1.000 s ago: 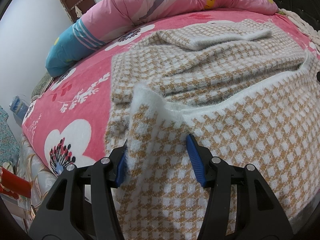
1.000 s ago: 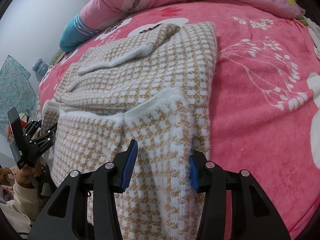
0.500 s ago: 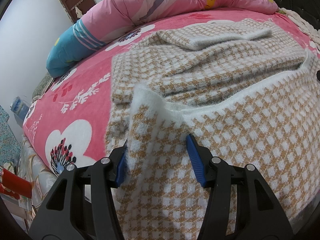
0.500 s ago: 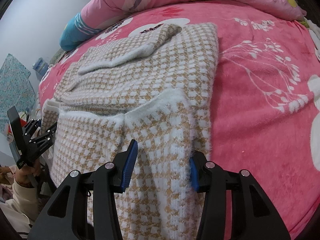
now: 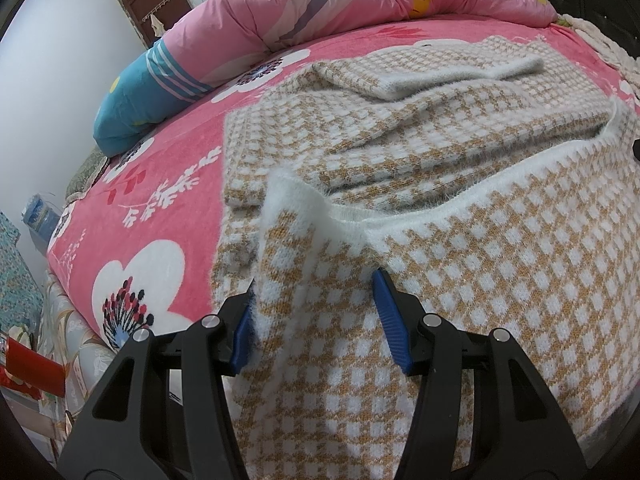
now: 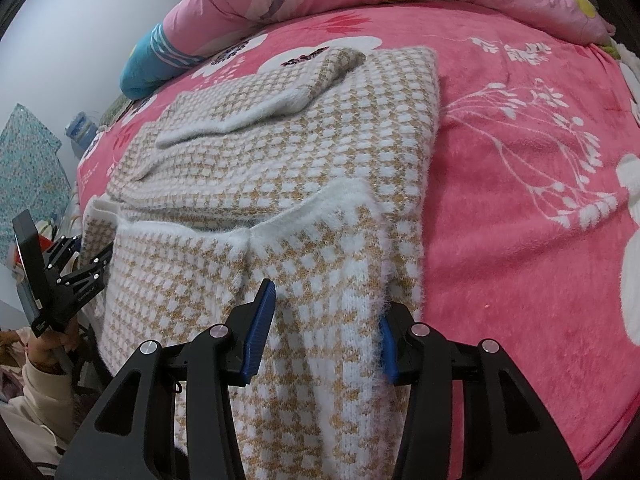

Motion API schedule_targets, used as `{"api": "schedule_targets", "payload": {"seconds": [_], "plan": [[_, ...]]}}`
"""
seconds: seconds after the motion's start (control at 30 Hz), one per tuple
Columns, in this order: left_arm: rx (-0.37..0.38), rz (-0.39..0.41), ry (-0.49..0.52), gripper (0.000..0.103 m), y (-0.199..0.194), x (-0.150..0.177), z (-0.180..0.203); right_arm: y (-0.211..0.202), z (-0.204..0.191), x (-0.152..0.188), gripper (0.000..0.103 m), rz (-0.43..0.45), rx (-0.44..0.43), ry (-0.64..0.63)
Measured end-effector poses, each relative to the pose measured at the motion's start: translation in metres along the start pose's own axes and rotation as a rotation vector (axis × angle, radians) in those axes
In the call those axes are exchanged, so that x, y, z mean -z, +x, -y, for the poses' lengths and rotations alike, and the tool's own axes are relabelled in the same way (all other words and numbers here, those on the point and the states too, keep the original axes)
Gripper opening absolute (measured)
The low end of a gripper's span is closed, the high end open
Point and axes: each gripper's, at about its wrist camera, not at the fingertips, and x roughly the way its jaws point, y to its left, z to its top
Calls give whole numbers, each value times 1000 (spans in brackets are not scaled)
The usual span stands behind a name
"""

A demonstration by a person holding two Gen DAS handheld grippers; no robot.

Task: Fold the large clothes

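2 close wrist views angled down the tongs, both sharing the sweater (image 5: pixel 460 184) (image 6: pixel 280 152).

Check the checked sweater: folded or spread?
Partly folded: the sweater has a sleeve laid across it and its white-edged hem raised.

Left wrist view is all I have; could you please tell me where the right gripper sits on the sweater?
Observer: The right gripper is clamped on the lifted hem of the sweater, at its right edge, with fabric filling its jaws.
Operator: Thank you. What lies beyond that edge?
Observer: Pink blanket, printed with white branches.
Operator: Can you see my left gripper from there?
Observer: Yes. The left gripper holds the hem's opposite corner, carried by a hand in a cream sleeve.
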Motion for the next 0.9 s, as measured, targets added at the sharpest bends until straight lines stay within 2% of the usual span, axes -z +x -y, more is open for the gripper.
{"api": "schedule_targets", "payload": {"seconds": [0.43,0.57,0.63,0.7,0.77,0.9], "plan": [[-2,2,-2,52,-1,0,2,0,-2,-1,45,6,19,-17],[9,23,-28,51,-6,2,-6,-3,-6,0,33,14,74,-38],[12,29,-44,41,-8,5,-13,-8,-7,2,23,24,77,-43],[15,32,-63,32,-8,6,-18,-14,-10,4,16,39,84,-54],[14,34,-78,16,-9,7,-27,-23,-14,7,13,67,90,-70],[34,71,-90,9,-22,13,-40,-45,-27,16,10,134,98,-97]]}}
